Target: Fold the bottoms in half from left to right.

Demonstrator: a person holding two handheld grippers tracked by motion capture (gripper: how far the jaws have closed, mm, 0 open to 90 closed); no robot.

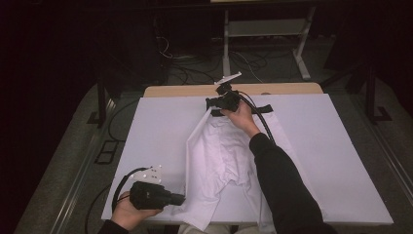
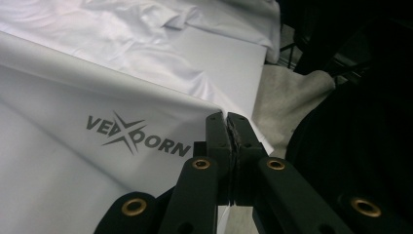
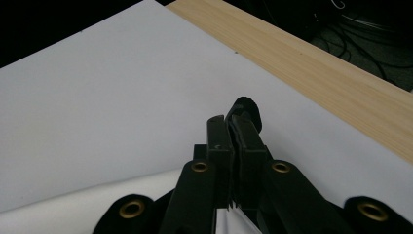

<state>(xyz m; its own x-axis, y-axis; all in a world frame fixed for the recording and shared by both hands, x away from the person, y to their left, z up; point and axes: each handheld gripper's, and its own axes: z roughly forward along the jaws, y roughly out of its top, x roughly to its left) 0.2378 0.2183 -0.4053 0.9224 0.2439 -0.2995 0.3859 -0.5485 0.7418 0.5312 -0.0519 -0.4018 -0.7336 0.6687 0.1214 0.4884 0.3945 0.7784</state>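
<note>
From the high view, a white garment [image 1: 221,161] lies rumpled on a white-covered counter [image 1: 341,161]. The left gripper [image 1: 181,198] pinches the garment's near edge; the right gripper [image 1: 209,104] pinches its far end, beside a black collar band [image 1: 265,108]. The person's dark sleeve [image 1: 277,180] crosses over the cloth.

In the left gripper view, the fingers [image 2: 216,134] are pressed together on a corner of the cloth, with a grey printed logo [image 2: 136,136] just left of them.

In the right gripper view, the fingers [image 3: 246,141] are clamped on black fabric [image 3: 246,109] at their tips, white cloth below, and the counter's wooden edge [image 3: 311,63] beyond.
</note>
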